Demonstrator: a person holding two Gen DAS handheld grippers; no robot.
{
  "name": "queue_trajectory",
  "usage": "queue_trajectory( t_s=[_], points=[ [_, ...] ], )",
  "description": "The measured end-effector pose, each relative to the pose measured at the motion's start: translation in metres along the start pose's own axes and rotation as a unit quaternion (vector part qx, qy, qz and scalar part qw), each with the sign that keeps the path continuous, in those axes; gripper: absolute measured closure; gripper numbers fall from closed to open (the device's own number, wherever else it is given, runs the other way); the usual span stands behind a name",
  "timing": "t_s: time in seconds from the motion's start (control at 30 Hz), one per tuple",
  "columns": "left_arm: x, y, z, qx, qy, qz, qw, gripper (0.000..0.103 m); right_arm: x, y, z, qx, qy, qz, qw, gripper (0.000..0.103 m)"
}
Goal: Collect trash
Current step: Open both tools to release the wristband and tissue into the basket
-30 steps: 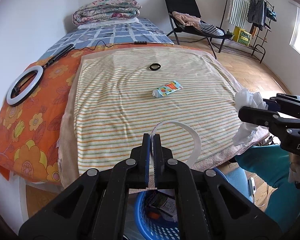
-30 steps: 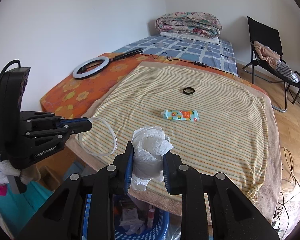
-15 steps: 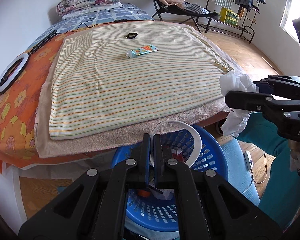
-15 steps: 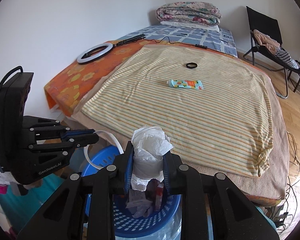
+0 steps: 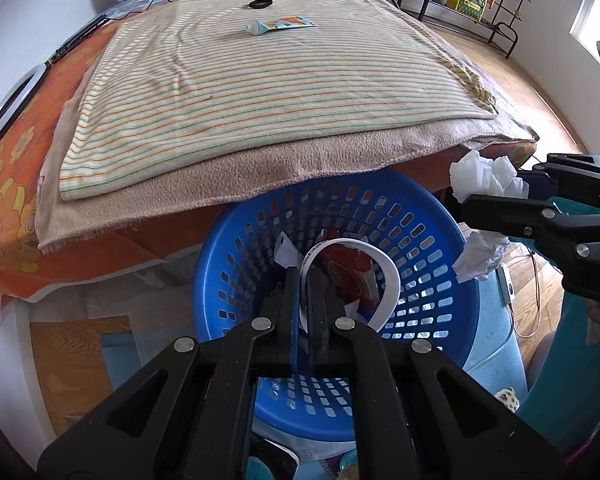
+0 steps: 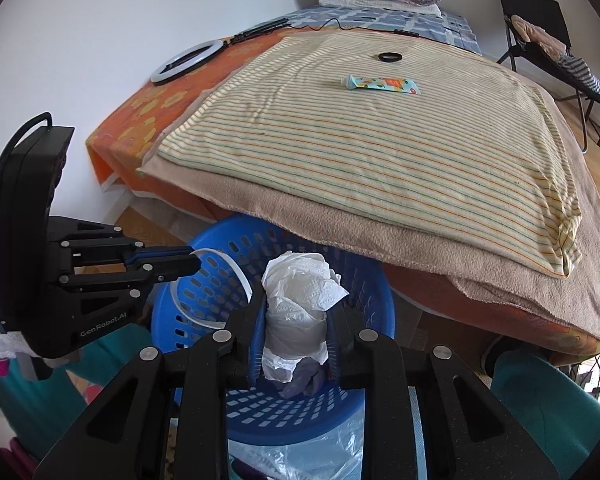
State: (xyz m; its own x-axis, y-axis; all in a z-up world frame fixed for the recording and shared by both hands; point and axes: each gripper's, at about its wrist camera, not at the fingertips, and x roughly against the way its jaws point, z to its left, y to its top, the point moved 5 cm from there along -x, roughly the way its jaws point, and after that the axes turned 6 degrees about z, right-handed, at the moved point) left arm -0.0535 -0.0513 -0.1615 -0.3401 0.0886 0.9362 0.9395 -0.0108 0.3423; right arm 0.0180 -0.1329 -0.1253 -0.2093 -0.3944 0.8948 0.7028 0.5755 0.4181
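Over the blue basket (image 5: 336,276) beside the bed (image 5: 260,184), both grippers were now held, where a second earlier they had been seen above the striped blanket (image 6: 380,136). The left gripper (image 5: 305,276) had been lowered and tipped downward until its fingers, fully closed, pinched the end of a white plastic strip (image 5: 392,280) whose loop now hung inside the basket rim, above the red wrapper and paper scraps already lying there. The right gripper (image 6: 296,320) had been brought down alongside it, its fingers only partly closed, clamped on a crumpled wad of white tissue (image 6: 300,292) that was kept just above the basket opening. Neither piece had yet been let go. From this, the carrying step was judged to be nearly finished, with only the release of both pieces left before they counted as collected. On the blanket, well apart from the basket, a small printed tube (image 6: 382,84) and a black ring (image 6: 390,56) were left lying, so more fetching may have remained, if those were meant as trash.
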Motion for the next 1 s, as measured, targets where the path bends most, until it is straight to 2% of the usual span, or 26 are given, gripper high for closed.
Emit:
queue_trajectory(
  t_s=[0.53, 0.73, 0.93, 1.0],
  points=[
    [-0.014, -0.004, 0.002, 0.001, 0.014, 0.024, 0.9996, 0.102, -0.024, -0.014, 0.002, 0.011, -0.005, 0.034, 0.999, 0.076],
    [-0.017, -0.004, 0.005, 0.001, 0.022, 0.028, 0.9994, 0.102, -0.029, -0.015, 0.002, 0.014, -0.011, 0.048, 0.999, 0.067],
    [-0.018, -0.003, 0.006, 0.002, 0.026, 0.029, 0.9992, 0.089, -0.031, -0.016, 0.001, 0.013, -0.013, 0.052, 0.998, 0.054],
    [-0.018, -0.003, 0.006, 0.002, 0.026, 0.029, 0.9993, 0.078, -0.032, -0.017, 0.000, 0.011, -0.016, 0.053, 0.998, 0.051]
  ],
)
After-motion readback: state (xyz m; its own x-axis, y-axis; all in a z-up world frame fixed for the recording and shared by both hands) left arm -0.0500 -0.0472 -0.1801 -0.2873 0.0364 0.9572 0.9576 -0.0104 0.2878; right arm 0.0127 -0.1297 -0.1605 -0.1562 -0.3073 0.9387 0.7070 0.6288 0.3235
